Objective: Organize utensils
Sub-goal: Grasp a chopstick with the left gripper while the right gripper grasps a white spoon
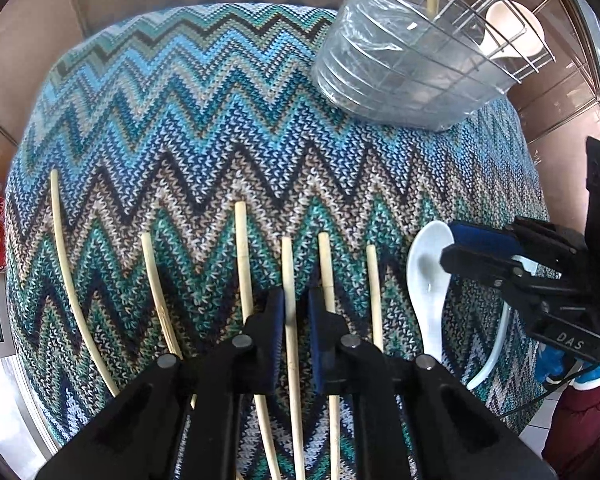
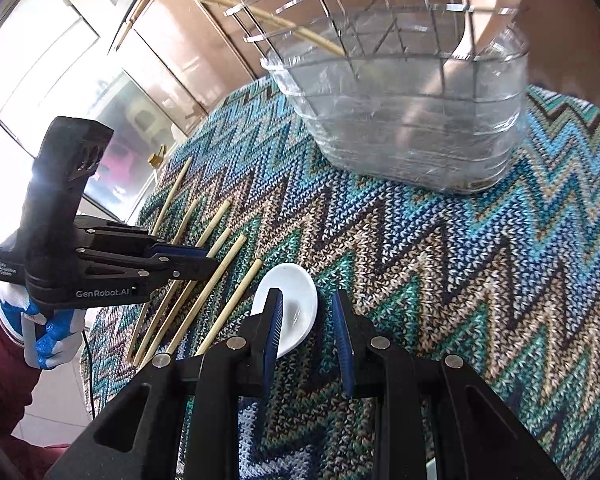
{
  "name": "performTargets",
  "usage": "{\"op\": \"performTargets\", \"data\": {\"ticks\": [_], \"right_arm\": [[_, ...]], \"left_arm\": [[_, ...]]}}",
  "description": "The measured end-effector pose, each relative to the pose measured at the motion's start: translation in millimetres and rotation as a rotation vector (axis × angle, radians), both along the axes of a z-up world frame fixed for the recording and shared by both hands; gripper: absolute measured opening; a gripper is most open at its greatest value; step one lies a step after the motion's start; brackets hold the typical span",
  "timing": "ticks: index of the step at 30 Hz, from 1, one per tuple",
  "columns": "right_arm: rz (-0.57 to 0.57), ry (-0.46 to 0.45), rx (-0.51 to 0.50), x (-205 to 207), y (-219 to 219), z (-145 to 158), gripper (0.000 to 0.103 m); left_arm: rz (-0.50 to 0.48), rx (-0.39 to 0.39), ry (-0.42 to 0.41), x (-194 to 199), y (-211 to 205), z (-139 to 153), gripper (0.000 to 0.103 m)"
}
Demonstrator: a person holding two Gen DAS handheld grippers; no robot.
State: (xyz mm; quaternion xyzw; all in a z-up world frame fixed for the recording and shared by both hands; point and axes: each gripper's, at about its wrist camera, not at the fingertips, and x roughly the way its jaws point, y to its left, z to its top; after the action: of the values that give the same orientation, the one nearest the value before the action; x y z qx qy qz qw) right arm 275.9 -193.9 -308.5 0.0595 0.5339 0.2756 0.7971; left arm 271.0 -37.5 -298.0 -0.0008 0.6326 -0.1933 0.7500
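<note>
Chopsticks lie side by side on the zigzag-knit table [image 1: 220, 120], long axes roughly parallel and running away from the left hand-held gripper [image 1: 296, 312] toward the wire basket [image 1: 452, 24]. That hand-held gripper points steeply down, its blue pads narrowed around one chopstick [image 1: 290, 304] near its middle, across its length; whether the pads already press on it I cannot tell. Its neighbours lie just beside it on either side. The white spoon [image 2: 296, 304] lies right of the chopsticks, nearer the right hand-held gripper [image 2: 306, 344], whose jaws stand part open and empty, the left pad over the bowl. The basket, well apart, already holds one chopstick and a spoon.
</note>
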Motion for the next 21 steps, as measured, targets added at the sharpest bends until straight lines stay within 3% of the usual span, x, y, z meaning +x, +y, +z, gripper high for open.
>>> {"op": "performTargets", "data": {"ticks": [3,6,14,21], "right_arm": [[0.017,0.011,-0.001,5.7,5.5,-5.3,0.023],[0.028,0.008,-0.001,8.9,11.0,-8.2,0.006],[0.044,-0.035,-0.012,-1.5,12.6,0.3,0.005],[0.019,-0.124,-0.023,-27.9,2.2,33.1,0.004]], "left_arm": [[-0.003,0.013,0.000,3.0,-10.9,-2.1,0.011],[-0.001,0.030,-0.006,3.5,-15.6,-2.4,0.010],[0.016,0.043,-0.026,0.2,-18.9,-4.0,0.005],[0.027,0.030,-0.085,-19.9,-5.8,13.7,0.004]]}}
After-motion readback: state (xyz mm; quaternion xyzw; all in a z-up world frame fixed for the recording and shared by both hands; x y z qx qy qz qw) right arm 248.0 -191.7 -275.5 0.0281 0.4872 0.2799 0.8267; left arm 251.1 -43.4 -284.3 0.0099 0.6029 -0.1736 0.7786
